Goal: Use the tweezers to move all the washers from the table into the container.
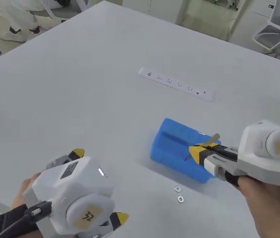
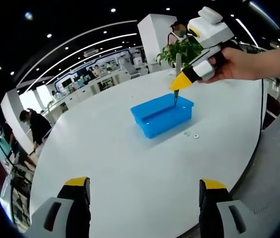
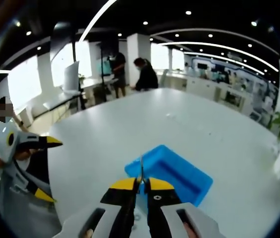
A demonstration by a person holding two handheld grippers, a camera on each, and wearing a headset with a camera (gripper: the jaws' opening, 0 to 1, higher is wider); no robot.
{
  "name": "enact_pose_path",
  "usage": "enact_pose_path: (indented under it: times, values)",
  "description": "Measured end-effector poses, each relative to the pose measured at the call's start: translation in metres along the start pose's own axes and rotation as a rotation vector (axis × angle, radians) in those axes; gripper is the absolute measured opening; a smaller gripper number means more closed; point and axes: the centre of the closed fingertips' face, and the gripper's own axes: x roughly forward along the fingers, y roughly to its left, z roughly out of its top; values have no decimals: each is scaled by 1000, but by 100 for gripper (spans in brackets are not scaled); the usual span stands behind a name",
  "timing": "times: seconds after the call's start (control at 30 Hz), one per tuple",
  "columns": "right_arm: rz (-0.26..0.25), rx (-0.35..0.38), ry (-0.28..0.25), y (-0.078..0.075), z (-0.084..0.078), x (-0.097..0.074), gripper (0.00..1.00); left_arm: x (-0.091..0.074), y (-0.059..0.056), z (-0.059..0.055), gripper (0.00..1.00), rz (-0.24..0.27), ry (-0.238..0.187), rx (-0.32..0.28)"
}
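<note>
Open tabletop (image 1: 80, 99) surrounds the container (image 1: 172, 144); right gripper (image 3: 142, 183) clamps tweezers (image 1: 213, 138) over it, left gripper (image 2: 144, 183) gapes empty

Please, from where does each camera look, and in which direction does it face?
Head view: high above the table, facing down; left gripper, right gripper and the person's hands show.
Left gripper view: low over the table, between its open jaws, facing the blue container and two washers.
Right gripper view: along its jaws shut on the tweezers, down at the container.
Shared: both gripper views see the container and the other gripper.
</note>
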Motion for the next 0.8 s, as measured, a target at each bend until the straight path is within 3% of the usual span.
enact_pose_path:
  times: [0.47,0.8]
  values:
    - [2,68,80,7,-49,15,5,1,-1,-3,92,-4,14,6]
    - [-6,80,139,-3,-73,24,5,1,-1,-3,92,-4,17,8]
